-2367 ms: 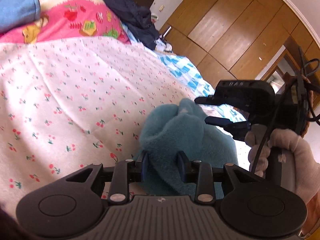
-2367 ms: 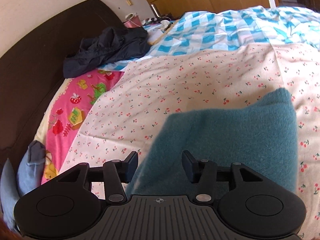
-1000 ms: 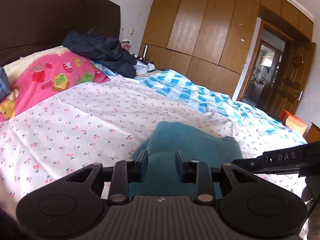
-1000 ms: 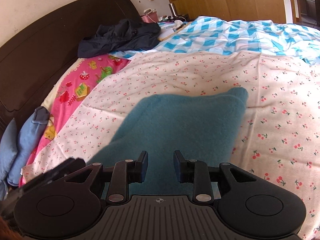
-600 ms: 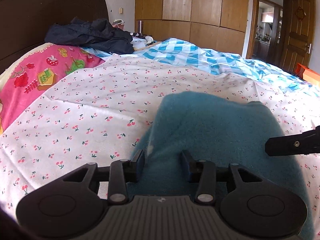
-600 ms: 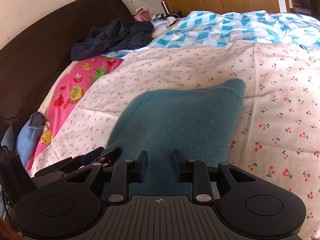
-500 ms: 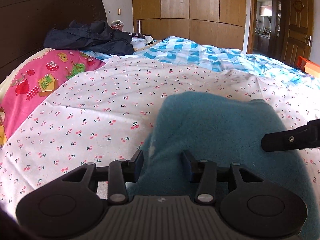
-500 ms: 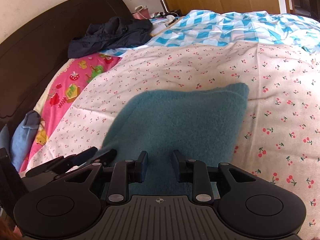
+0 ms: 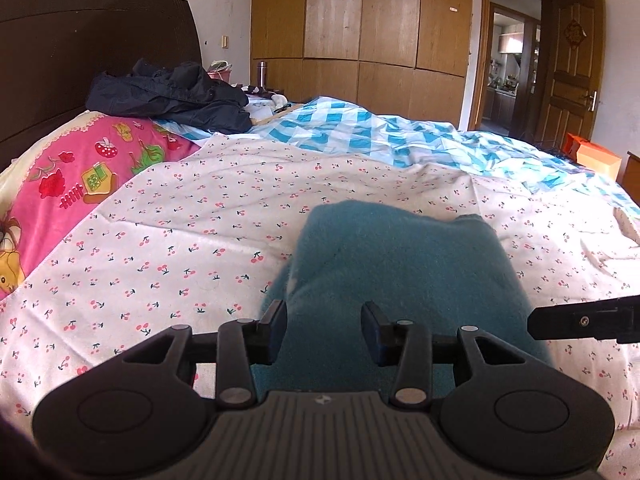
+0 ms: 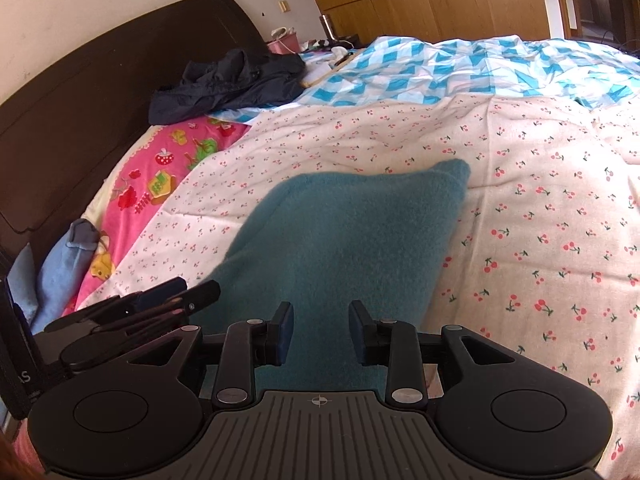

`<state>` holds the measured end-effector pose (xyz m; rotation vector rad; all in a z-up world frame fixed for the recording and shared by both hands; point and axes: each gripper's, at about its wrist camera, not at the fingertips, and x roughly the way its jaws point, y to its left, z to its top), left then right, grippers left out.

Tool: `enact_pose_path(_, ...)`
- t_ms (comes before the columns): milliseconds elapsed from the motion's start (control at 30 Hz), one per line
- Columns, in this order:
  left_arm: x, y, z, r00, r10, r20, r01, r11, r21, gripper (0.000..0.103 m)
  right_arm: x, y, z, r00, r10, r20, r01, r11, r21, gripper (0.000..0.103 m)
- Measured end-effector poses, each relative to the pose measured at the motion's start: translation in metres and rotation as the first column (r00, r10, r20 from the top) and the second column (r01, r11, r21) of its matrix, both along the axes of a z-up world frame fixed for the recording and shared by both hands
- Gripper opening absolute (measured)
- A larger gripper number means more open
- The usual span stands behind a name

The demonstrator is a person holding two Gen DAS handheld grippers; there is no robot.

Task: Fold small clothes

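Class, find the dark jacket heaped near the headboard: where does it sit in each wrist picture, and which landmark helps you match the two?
Left wrist: dark jacket upper left, above the pink cartoon pillow.
Right wrist: dark jacket upper left of centre, above the same pillow.
Shared landmark: the dark headboard.

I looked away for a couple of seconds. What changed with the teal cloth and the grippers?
The teal cloth, bunched up in the left gripper earlier, now lies flat and folded on the sheet. Both jaws, left and right gripper, have opened. The dark jacket stayed put.
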<state>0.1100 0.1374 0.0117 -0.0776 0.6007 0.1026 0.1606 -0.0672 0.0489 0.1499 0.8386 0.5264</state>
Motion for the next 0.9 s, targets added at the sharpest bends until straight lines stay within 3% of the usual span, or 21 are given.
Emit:
enact_pose_path(167,0.01,-0.001,-0.021,0.995,0.0,-0.099,0.005,0.999,0.044,0.047,-0.003,0.004,-0.017,0.998,-0.01,-0.055,0.007,0.999,-0.048,0.031)
enact_pose_path(300,0.005,-0.001,-0.016,0.995,0.004,-0.097,0.0,0.999,0.035,0.047,-0.005,0.006,-0.02,0.998,-0.017,-0.058,0.014,0.998,-0.064,0.032)
enact_pose_path(467,-0.013,0.004,-0.003,0.997,-0.01,-0.073,0.01,1.0,-0.009,0.047,-0.017,0.0,-0.011,0.998,-0.031,-0.046,0.031,0.999,-0.019,0.032)
enact_pose_path(567,-0.022,-0.001,0.0,0.997,-0.043,-0.068,0.043,0.999,0.012,0.047,-0.031,-0.001,-0.007,1.0,-0.021,-0.003,0.021,0.999,-0.035,0.032)
enact_pose_path(667,-0.018,-0.007,-0.011,0.991,-0.047,-0.126,0.057,0.996,0.072,0.047,-0.031,0.004,-0.019,0.999,-0.007,-0.038,0.004,0.996,-0.085,0.032)
enact_pose_path(733,-0.014,-0.006,-0.019,0.986,-0.041,-0.16,0.053,0.996,0.071,0.047,-0.03,0.006,-0.025,0.998,-0.021,-0.054,0.016,0.995,-0.094,0.033)
enact_pose_path(900,-0.02,-0.001,-0.011,0.989,-0.039,-0.143,0.046,0.998,0.048,0.047,-0.037,0.002,-0.015,0.999,-0.024,-0.043,0.022,0.999,-0.045,0.034)
